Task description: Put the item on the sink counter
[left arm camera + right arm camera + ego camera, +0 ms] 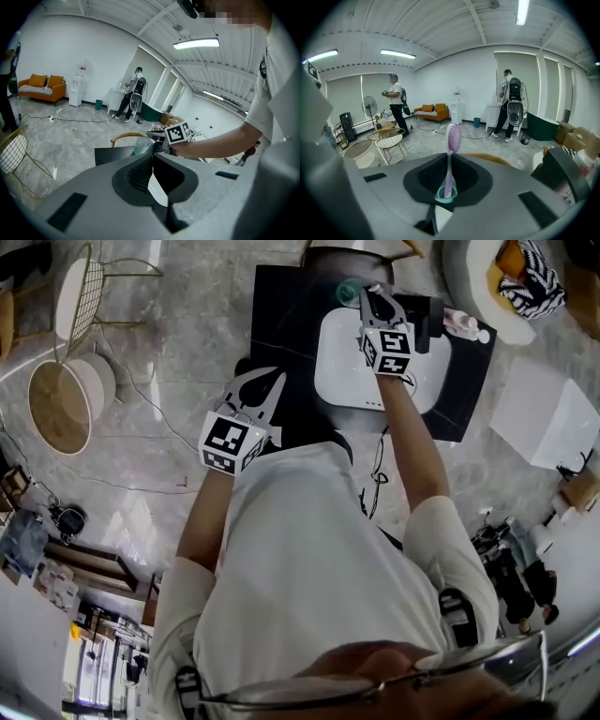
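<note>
Task partly done: the teal cup (349,289) with a purple toothbrush (451,140) standing in it is off the surface, in my right gripper (367,294). It hangs by the far left corner of the white sink basin (337,371), over the black bench (281,306). As I judge it, what is left is lowering it onto bare bench beside the basin and letting go. My right fingers (417,168) are closed in on the cup, whose rim sits between them with the brush head poking out past the tips. My left gripper (261,379) waits near my body, fingers pressed together and empty.
</note>
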The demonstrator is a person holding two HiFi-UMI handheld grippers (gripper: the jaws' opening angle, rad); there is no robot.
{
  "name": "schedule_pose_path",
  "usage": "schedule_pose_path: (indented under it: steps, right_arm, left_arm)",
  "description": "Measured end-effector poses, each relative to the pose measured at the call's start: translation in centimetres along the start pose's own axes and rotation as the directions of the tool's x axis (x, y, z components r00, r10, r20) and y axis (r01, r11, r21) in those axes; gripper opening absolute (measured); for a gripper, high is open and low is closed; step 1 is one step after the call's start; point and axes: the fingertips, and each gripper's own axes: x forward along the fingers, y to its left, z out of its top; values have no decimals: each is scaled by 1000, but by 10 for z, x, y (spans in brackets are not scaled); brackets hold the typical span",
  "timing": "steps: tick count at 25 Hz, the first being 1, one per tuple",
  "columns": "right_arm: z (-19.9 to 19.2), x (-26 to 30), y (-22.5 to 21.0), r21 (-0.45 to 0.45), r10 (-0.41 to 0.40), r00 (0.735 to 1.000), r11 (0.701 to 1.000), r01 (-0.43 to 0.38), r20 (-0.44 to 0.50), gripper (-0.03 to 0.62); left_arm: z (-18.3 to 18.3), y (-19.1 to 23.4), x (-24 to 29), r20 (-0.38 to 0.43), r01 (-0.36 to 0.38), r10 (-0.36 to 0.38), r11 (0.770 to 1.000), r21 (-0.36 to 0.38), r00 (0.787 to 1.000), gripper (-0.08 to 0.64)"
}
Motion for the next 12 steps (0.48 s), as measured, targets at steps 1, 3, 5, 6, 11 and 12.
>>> schedule_pose_path:
  steps: [1,3,5,6,11,12]
  right_arm:
    - [-2,1,0,-8,-4,1000,1000,4,-8,34]
    - [-6,3,-3,-15,-20,1000,1000,20,-22,35]
    - [-9,4,-7,-10,-41,999,999,41,-34,37]
    - [-11,5,-8,-6,-51,998,999,51,-39,37]
    - [-18,6,-10,18,-62,996,998,63,-58,40]
    - [-20,6,-10,17,-60,996,998,61,-66,40]
  left_arm:
    - [-1,0,-1,-1,-4,4,1000,-2,1000,5]
    - [-3,1,-3,-2,-11,11,1000,-6,1000,5]
    - [-4,4,-4,0,-17,17,1000,-11,1000,5]
    - [-5,6,-6,0,-20,20,1000,-14,1000,5]
    - [-8,10,-10,-2,-29,29,999,-18,1000,5]
    - [-9,10,-10,-3,-29,29,999,-19,1000,5]
